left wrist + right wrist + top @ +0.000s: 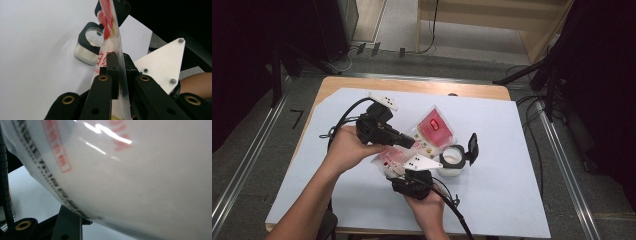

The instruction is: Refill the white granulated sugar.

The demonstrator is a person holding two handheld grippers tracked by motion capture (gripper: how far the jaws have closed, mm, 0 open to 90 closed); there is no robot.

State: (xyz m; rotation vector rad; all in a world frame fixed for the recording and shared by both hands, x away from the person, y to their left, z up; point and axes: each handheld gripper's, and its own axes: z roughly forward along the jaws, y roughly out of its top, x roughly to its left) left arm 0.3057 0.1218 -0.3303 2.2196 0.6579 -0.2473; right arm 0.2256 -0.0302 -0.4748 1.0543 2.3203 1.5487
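While both grippers hold the clear red-and-white printed plastic pouch (432, 131) mid-frame, I'd tip it slowly over the open black-rimmed jar (453, 160) just right of it. Left gripper (119, 72) is clamped on the pouch edge; right gripper (412, 172) jaws I can't tell. Print's unreadable.

The high view sits above the person's side of the table (492, 200) and looks forward and down, far enough back to catch the floor past the far edge. The left gripper view rides low, looking along its own jaws, super close to the bag (112, 45), with the open jar (87, 47) just beyond. The right gripper view is jammed right up against that bag (140, 182). All three share the bag (432, 127); the high view and the left gripper view share the jar (453, 160) too.
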